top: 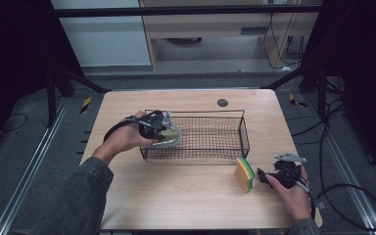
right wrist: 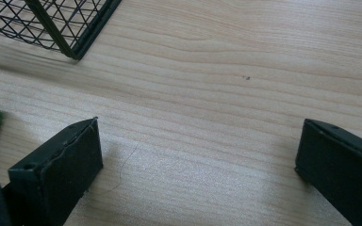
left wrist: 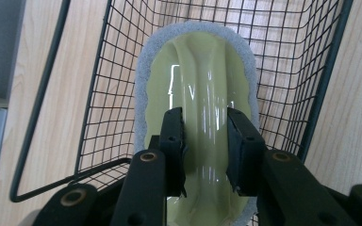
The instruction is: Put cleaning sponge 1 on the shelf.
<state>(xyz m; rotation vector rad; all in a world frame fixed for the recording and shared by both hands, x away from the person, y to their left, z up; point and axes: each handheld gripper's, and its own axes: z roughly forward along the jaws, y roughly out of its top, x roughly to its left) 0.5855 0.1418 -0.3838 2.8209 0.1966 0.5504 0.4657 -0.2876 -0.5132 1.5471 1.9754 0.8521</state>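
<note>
While the left tongs (left wrist: 205, 150) pinch its handle, the scrubber (left wrist: 195, 94) runs lengthwise along the basket (left wrist: 311, 94); right tongs (right wrist: 198, 174) gape.

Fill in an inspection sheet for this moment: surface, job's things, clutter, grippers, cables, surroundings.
Surface: light wooden table, with a dark round spot near its far edge.
Job's things: pale green scrubber with a grey pad rim, held over the left end of the black wire basket; yellow and green sponge standing on the table in front of the basket's right end.
Clutter: nothing seen.
Grippers: left gripper shut on the scrubber's raised handle; right gripper open, low over bare wood, just right of the sponge.
Cables: one black cable trails from the right gripper; more lie on the floor at the right.
Surroundings: dark frame legs, grey floor, cabinets behind.
</note>
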